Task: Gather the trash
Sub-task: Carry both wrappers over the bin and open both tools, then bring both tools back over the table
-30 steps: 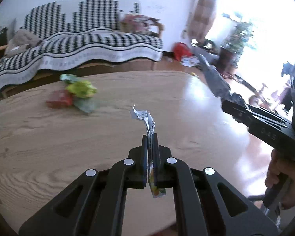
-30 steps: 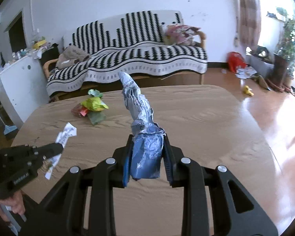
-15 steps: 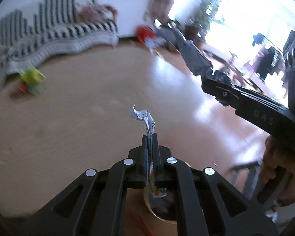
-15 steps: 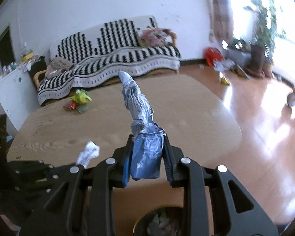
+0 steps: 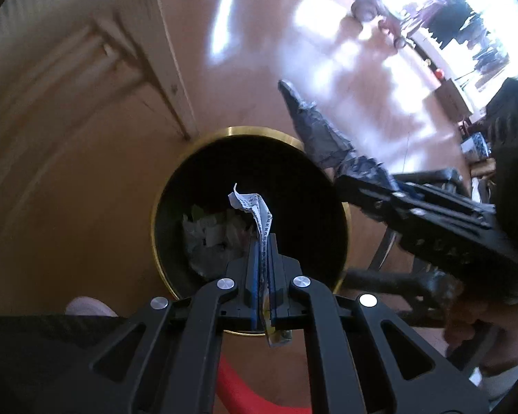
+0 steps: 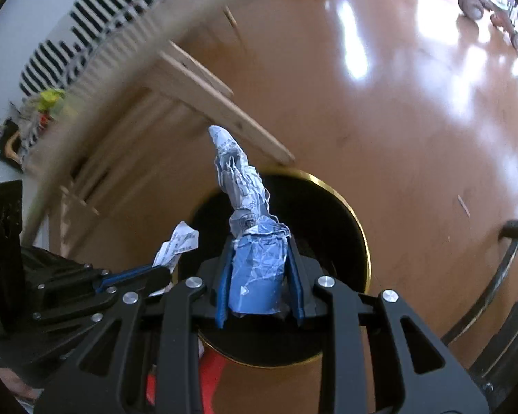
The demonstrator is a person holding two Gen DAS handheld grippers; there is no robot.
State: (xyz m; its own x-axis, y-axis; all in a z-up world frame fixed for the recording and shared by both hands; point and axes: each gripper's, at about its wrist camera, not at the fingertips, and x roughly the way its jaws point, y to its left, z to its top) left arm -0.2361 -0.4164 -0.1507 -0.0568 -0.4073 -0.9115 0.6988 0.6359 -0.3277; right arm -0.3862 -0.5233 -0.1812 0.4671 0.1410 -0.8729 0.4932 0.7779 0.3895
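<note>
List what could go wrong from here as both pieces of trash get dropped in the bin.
1. The crumpled blue wrapper in the right hand-held gripper is long; its tip pokes past the bin's gold rim, so it may catch or tip out onto the floor.
2. The thin paper strip pinched in the left hand-held gripper is light and may cling to a pad or drift aside.
3. Both grippers crowd one opening and could bump.

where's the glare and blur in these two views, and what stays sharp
Left wrist: window glare washes out the floor upper right, table underside smeared; paper strip and bin rim sharp. Right wrist: floor glare upper right, sofa and table edge streaked; crumpled blue wrapper crisp.
</note>
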